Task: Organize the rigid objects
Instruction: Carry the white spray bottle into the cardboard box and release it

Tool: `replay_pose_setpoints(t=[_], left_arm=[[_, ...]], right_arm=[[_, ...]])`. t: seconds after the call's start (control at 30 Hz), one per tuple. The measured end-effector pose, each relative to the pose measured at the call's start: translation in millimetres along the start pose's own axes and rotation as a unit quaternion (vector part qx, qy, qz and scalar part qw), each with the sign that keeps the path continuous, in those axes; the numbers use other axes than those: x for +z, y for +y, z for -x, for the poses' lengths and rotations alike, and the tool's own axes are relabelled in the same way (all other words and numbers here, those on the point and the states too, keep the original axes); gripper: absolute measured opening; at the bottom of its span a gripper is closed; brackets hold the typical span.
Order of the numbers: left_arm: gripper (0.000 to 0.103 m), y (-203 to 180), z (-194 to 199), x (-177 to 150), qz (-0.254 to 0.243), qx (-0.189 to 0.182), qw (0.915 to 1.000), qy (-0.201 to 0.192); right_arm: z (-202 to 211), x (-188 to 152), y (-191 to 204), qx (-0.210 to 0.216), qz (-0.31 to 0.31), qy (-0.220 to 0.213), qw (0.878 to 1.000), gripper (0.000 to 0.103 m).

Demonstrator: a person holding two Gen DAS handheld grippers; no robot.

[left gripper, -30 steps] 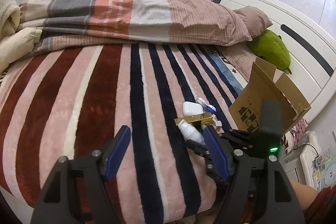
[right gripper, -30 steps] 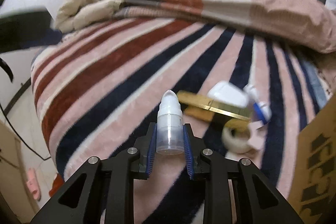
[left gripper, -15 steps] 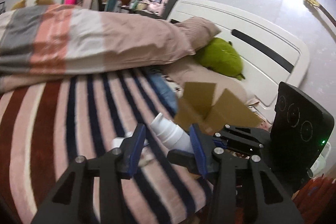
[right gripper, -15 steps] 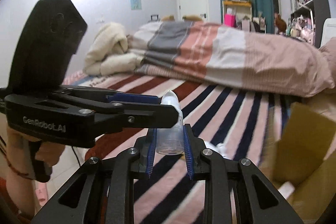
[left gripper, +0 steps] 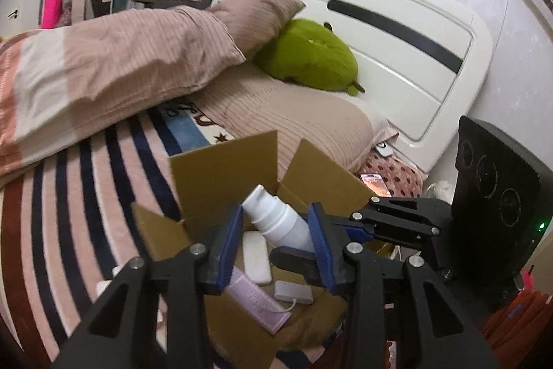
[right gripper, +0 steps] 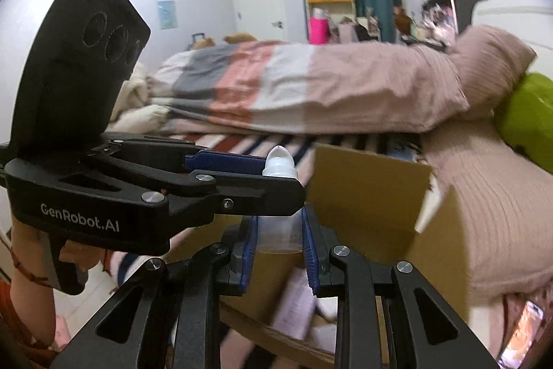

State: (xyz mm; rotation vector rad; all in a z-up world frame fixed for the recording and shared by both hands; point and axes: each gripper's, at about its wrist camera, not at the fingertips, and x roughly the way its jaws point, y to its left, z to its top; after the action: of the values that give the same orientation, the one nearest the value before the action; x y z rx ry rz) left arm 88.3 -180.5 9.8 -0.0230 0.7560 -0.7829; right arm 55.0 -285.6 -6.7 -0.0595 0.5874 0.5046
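A white pump bottle (left gripper: 276,220) is held above an open cardboard box (left gripper: 221,175) on the striped bed. My right gripper (right gripper: 278,234) is shut on the bottle (right gripper: 279,161). My left gripper (left gripper: 274,230) has its blue pads (left gripper: 230,241) on either side of the same bottle with a small gap, so it is open. The box holds a white bar (left gripper: 255,256), a purple packet (left gripper: 255,300) and a small white charger (left gripper: 293,291). In the right wrist view the left gripper crosses in front of the bottle.
A green plush (left gripper: 311,54) lies by the white headboard (left gripper: 397,51). A folded duvet (left gripper: 103,57) lies across the bed. A phone (left gripper: 375,184) lies beside the box. The bed's edge and the floor are at the lower left of the right wrist view.
Both grippers have swung from the striped blanket over to the box. The bottle, lifted off the bed by my right gripper, now hangs above the box opening. My left gripper has narrowed around it.
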Motion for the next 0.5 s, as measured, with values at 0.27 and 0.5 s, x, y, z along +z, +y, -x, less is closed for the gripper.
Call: replay_pose_setpoints(t=[0.27,0.5], left_arm=[[0.061,-4.2,-11.6,0.3,-0.014,0.039,0.9991,0.014],[0.065,-0.7,8.7,-5.3,-0.012,0.051,0.9986,-0.003]], right_arm=[[0.5,-7.0,-22.5,-0.028,-0.014,0.04,0.999,0.05],[-0.6,-4.7,-11.9,-0.032,-0.003,0.043,0.999,0.073]])
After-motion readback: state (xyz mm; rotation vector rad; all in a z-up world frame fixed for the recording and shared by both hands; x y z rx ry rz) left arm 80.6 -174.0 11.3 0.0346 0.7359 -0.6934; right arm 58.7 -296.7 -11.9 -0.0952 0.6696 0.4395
